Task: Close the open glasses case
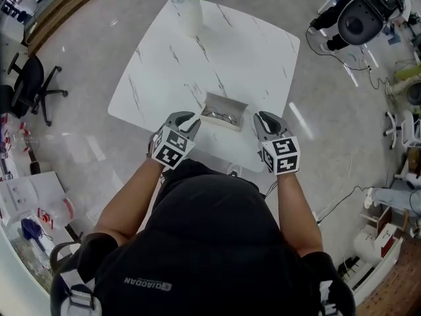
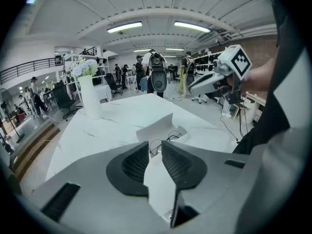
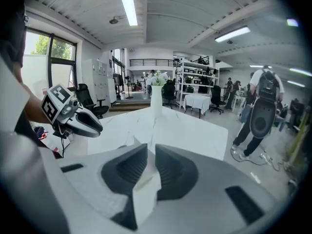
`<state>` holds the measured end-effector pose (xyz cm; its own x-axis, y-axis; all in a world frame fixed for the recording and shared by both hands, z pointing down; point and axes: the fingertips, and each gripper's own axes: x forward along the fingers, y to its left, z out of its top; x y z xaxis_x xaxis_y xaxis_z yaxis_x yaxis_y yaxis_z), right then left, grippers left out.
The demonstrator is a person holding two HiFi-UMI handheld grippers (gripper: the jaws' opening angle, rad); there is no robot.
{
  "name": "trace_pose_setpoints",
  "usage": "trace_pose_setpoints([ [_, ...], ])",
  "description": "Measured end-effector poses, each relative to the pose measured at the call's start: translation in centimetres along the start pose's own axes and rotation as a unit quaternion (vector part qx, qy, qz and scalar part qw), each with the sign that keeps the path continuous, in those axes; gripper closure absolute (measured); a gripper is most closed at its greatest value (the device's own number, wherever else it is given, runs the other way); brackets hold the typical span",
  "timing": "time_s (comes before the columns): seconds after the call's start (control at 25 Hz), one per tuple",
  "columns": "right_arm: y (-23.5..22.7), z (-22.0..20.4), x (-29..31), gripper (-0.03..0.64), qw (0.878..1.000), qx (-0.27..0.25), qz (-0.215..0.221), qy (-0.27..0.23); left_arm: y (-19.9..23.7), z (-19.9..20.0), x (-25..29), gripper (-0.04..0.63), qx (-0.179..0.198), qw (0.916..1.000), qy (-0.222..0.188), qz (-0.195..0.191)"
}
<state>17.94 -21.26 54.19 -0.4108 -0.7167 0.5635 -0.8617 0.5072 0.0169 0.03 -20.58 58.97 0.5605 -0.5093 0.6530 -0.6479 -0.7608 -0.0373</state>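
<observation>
1 white marbled surface (image 1: 250,51) is seen from the head view, and everything the task needs is carried on its near part. 2 grippers are held over the near edge. The left gripper (image 1: 189,121) is shown with its jaws narrowly parted and nothing between them. The right gripper (image 1: 263,119) is shown likewise, a slim gap left between its jaws and nothing gripped. 1 tall white vase (image 1: 191,15) of flowers is stood at the far edge, well apart from the work.

1 glasses case (image 1: 227,101) is found lying open between the 2 grippers and just ahead of their tips. Its long axis is laid across the person, from left to right with a slight tilt. The lid is raised along the far side and the tray is turned towards the person. 1 pair of glasses (image 1: 223,116) is seen inside the tray.

In the left gripper view the case (image 2: 157,126) is framed straight beyond the jaw tips. In the right gripper view it is largely hidden behind the jaws, and off to the left. The left gripper is therefore judged slightly the nearer and the better aimed. It is judged that the lid would have to be reached from behind and swung down towards the person.
</observation>
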Motion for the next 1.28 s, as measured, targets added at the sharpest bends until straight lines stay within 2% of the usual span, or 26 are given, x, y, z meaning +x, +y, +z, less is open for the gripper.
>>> trace_pose_setpoints([
  [0.16, -0.1, -1.0, 1.4, 0.568, 1.0, -0.018, 0.0, 0.02, 0.1, -1.5, 1.6, 0.508, 0.022, 0.9996, 0.02, -0.004],
  [0.4, 0.2, -1.9, 3.3, 0.568, 0.998, -0.049, 0.008, 0.042, -0.2, -4.8, 4.2, 0.503, 0.091, 0.9923, 0.082, -0.012],
  [0.68, -0.8, -2.8, 5.1, 0.568, 0.997, -0.042, 0.005, 0.066, 0.8, -6.3, 6.4, 0.502, 0.075, 0.9911, 0.108, -0.02],
  [1.28, -1.4, -4.7, 7.0, 0.568, 0.993, -0.054, 0.012, 0.102, -0.2, -6.9, 8.1, 0.502, 0.104, 0.9847, 0.134, -0.041],
])
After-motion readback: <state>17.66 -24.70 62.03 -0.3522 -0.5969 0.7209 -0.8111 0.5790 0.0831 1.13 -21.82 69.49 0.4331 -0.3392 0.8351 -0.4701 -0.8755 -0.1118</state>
